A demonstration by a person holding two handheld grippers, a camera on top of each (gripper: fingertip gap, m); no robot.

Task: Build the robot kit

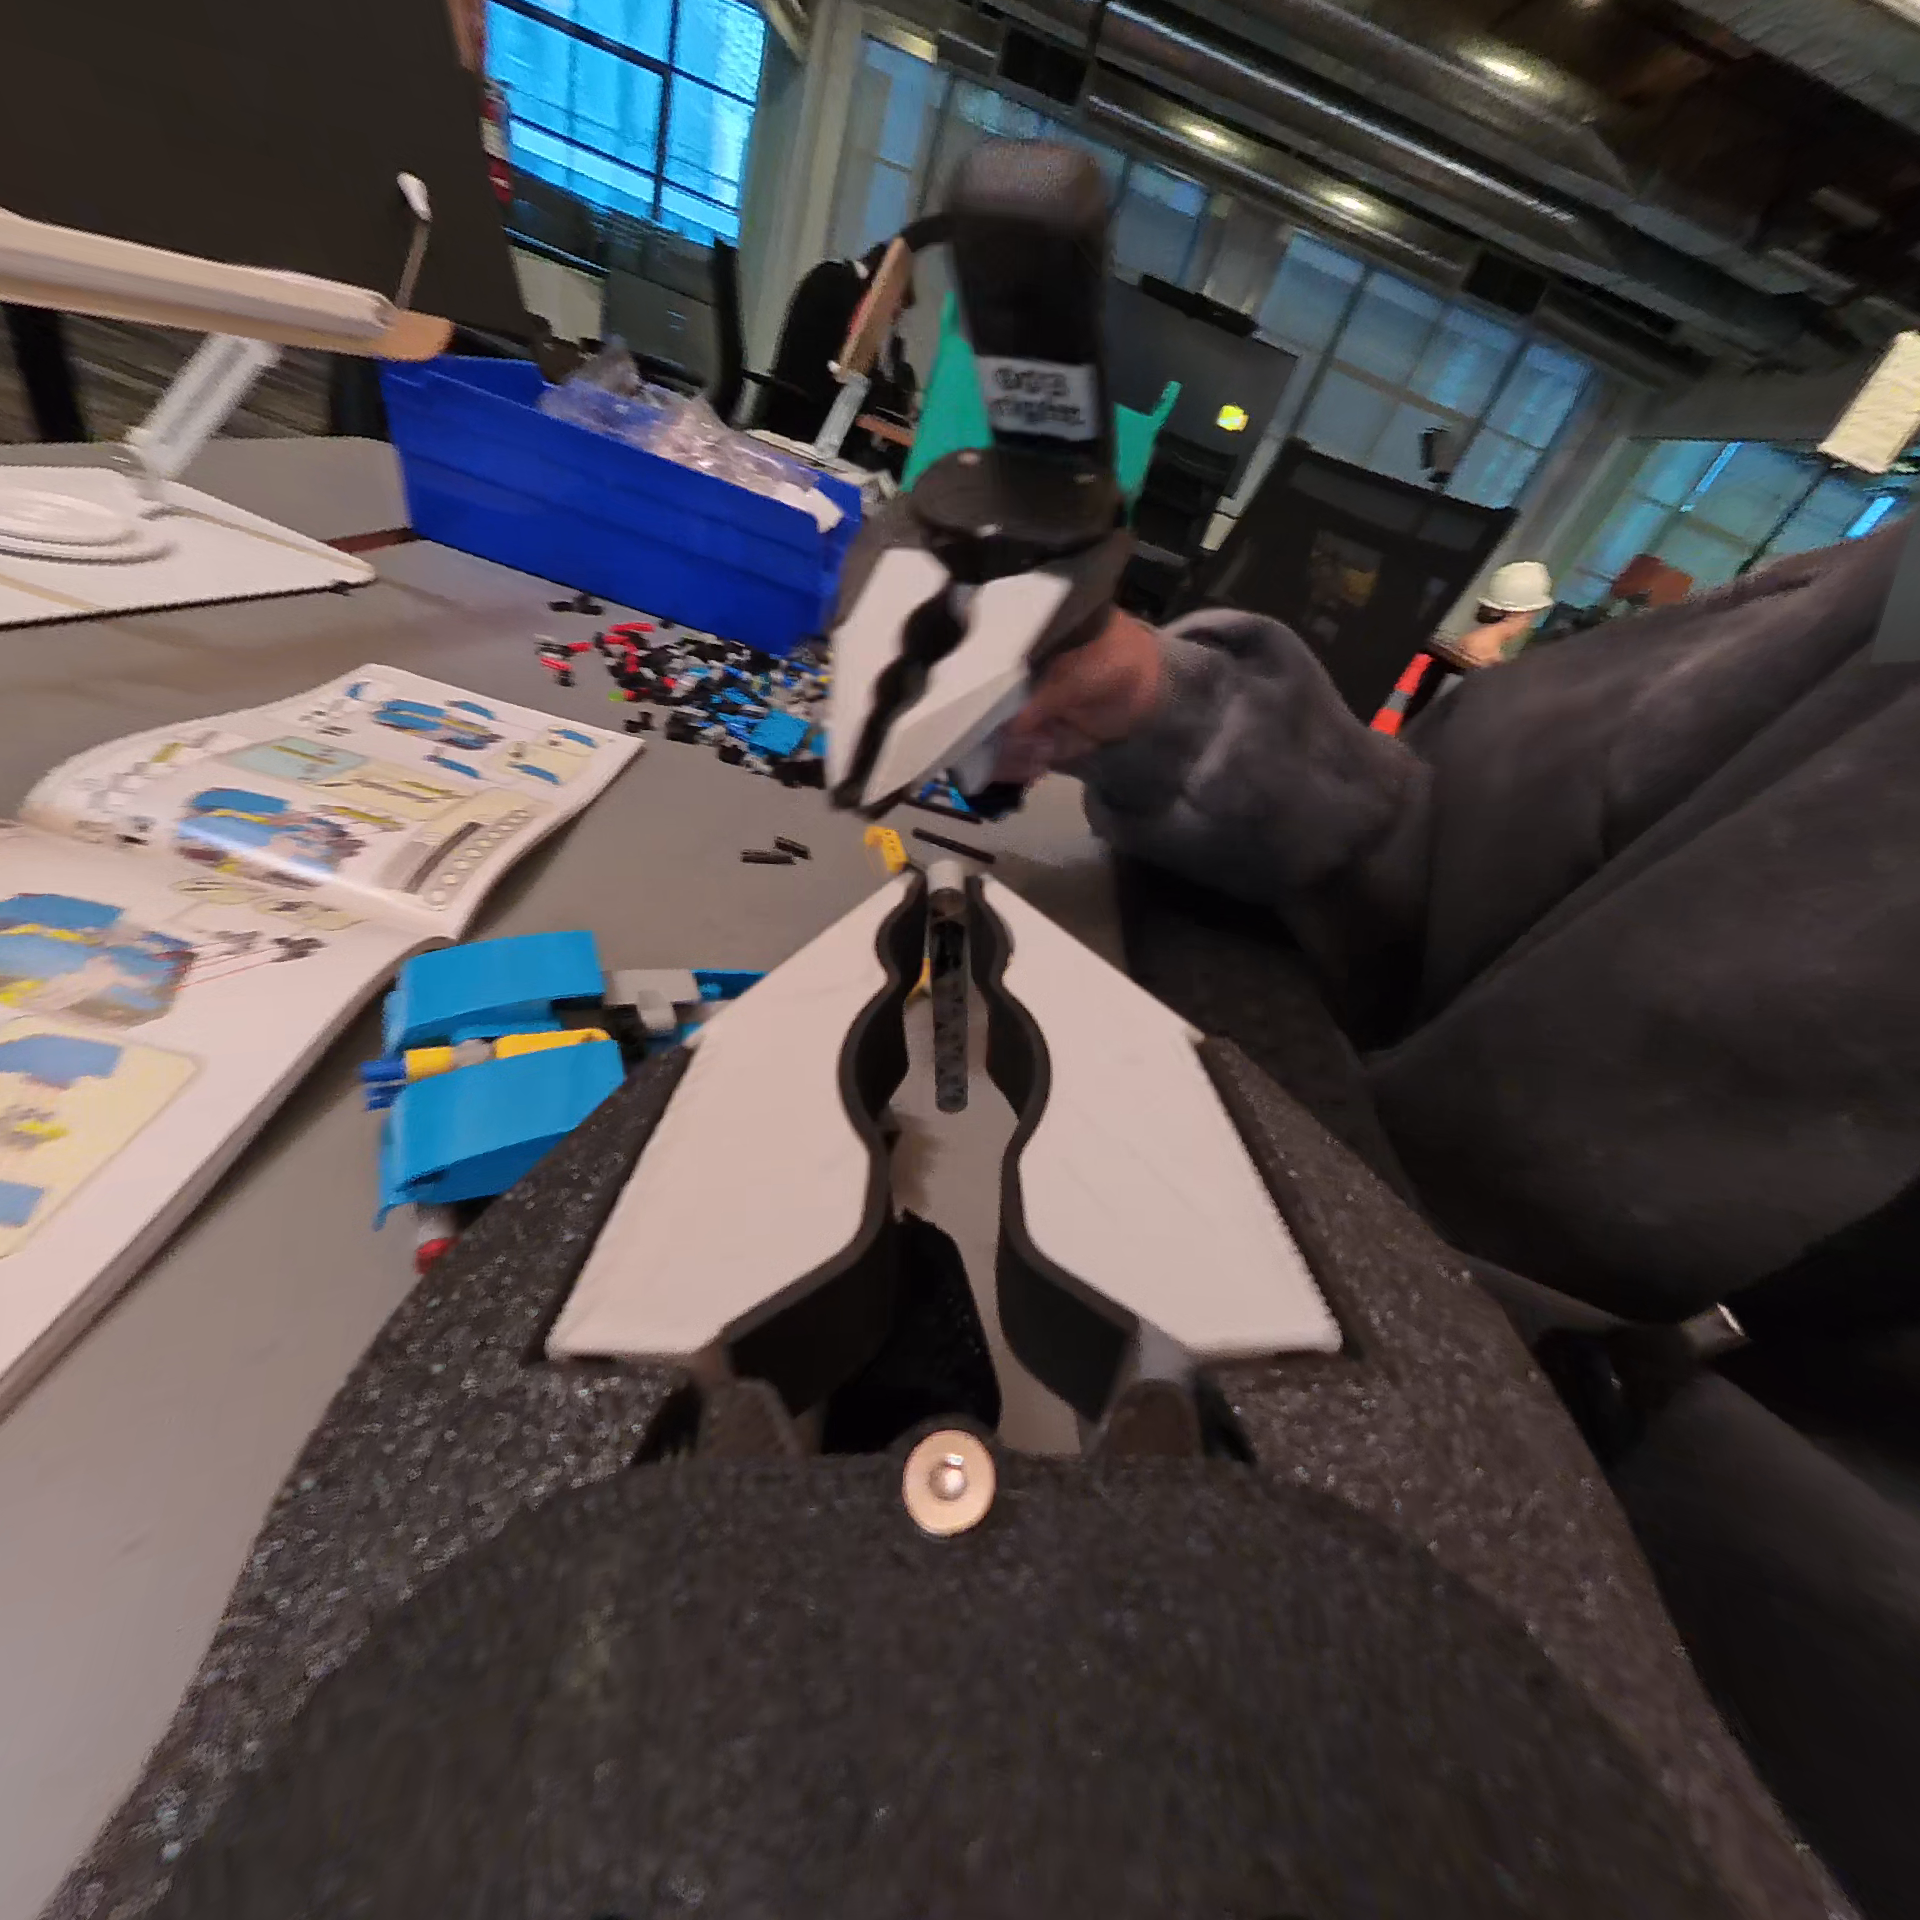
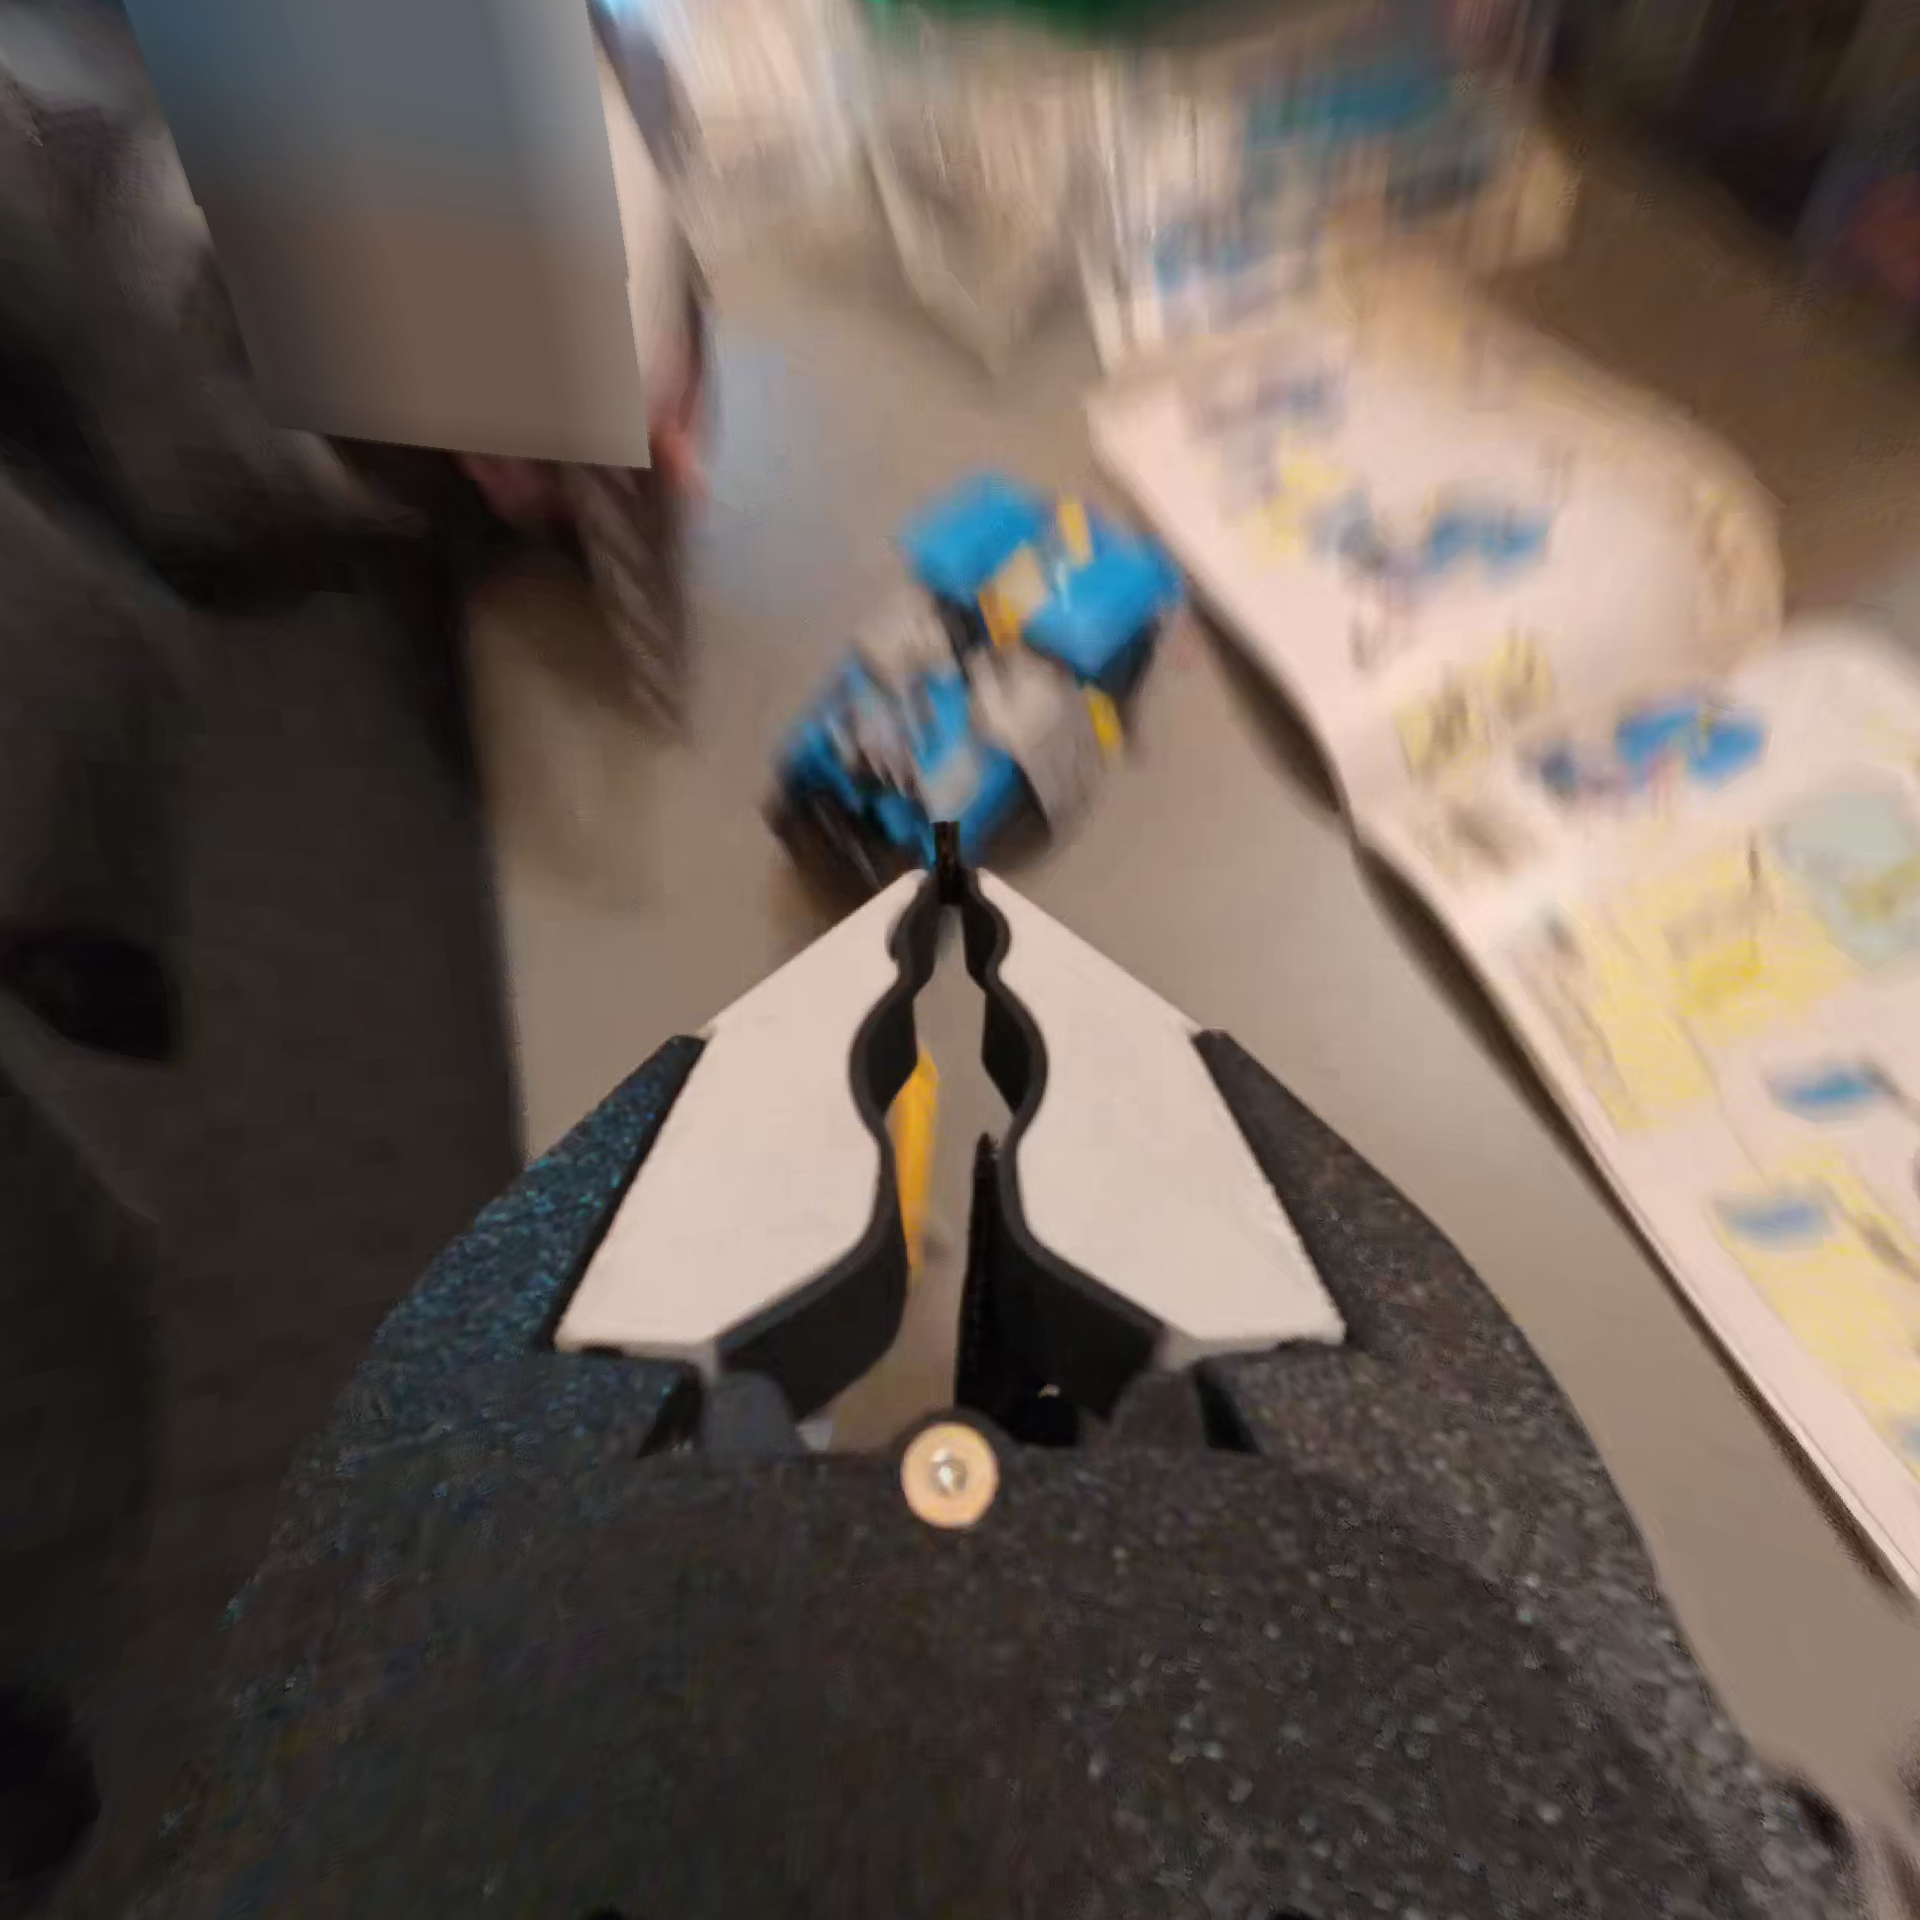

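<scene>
My left gripper [image 1: 945, 891] is shut on a black beam with holes [image 1: 948, 1029], which runs along the gap between the fingers and has a grey end at the tips. My right gripper [image 2: 948, 883] is shut on a small black pin [image 2: 948, 854] that sticks out of the tips. It also shows in the left wrist view [image 1: 862, 795], pointing down just above the table beyond my left tips. A blue, yellow and grey brick model [image 1: 499, 1049] lies left of my left gripper. It is blurred in the right wrist view [image 2: 987, 675], just beyond the pin.
An open instruction booklet [image 1: 312, 810] lies at the left and also shows in the right wrist view [image 2: 1558, 831]. A pile of loose small pieces [image 1: 707, 686] lies before a blue bin [image 1: 623, 520]. A yellow piece [image 1: 883, 840] and black pins lie near my tips. A person's dark sleeve [image 1: 1351, 779] is at the right. Tip to tip, the grippers are about 10 cm apart.
</scene>
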